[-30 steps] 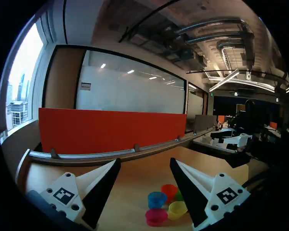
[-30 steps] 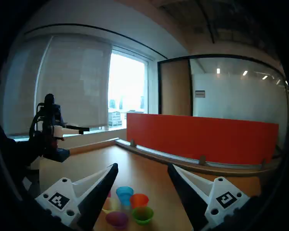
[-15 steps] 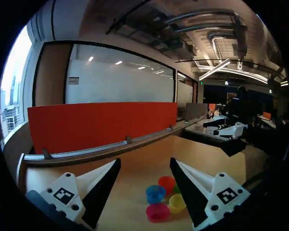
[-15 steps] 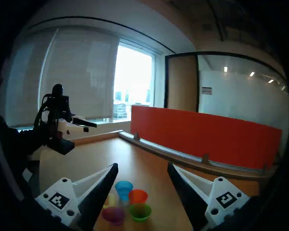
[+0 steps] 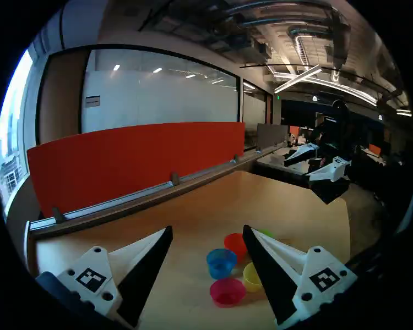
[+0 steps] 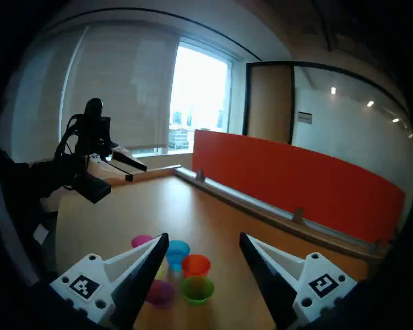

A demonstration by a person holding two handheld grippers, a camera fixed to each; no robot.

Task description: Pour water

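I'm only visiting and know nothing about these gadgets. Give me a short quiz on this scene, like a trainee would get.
1. True or false: the left gripper is gripping a cup.
2. The blue cup stands on: A) the wooden table; B) a tray; C) the floor.
3. What colour is the partition along the far edge of the table?

Key: 1 false, its fingers are spread with nothing between them; 2 A; 3 orange-red.
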